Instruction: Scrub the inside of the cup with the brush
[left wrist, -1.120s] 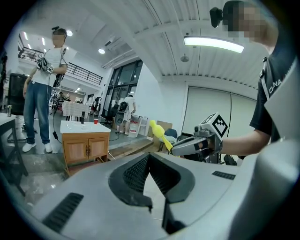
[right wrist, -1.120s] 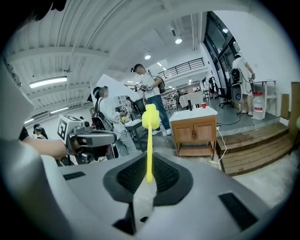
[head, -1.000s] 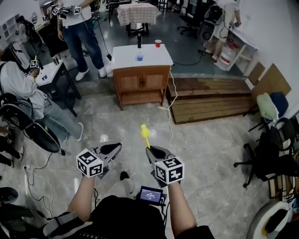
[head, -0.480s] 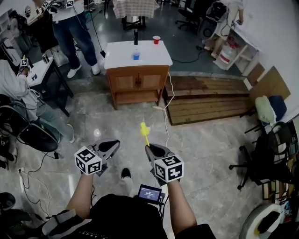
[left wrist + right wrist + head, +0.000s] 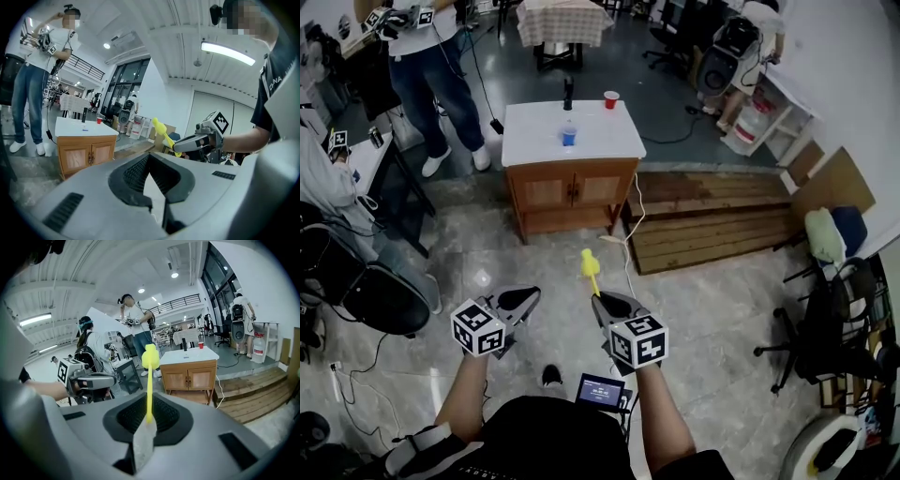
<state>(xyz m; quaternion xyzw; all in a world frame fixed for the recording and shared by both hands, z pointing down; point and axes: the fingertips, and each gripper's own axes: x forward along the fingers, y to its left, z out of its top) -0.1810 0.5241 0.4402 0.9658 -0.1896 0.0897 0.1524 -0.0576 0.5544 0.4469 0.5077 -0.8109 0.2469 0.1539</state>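
Both grippers hang over the tiled floor on the near side of a wooden cabinet (image 5: 572,192), well short of it and pointing toward its doors. The left gripper (image 5: 525,297) is empty: its tongs are pressed together with nothing between the ribbed pads. The right gripper (image 5: 605,302), beside it and level with it, has its tongs pinching the lower end of a yellow brush (image 5: 591,266). The thin handle rises out of the pads and the rounded yellow head leans toward the cabinet. The cabinet's white worktop (image 5: 534,141) carries a small blue cup (image 5: 569,137) near its middle, a red cup (image 5: 610,99) at its far right corner and a dark bottle (image 5: 568,94) at its far edge, between the two cups. None of the three touches another, and all are well apart from the brush. A white cable (image 5: 630,230) trails down the cabinet's right side onto the floor. A low wooden platform (image 5: 712,211) lies just to the right of the cabinet. A person in jeans (image 5: 431,56) stands beyond its left corner.
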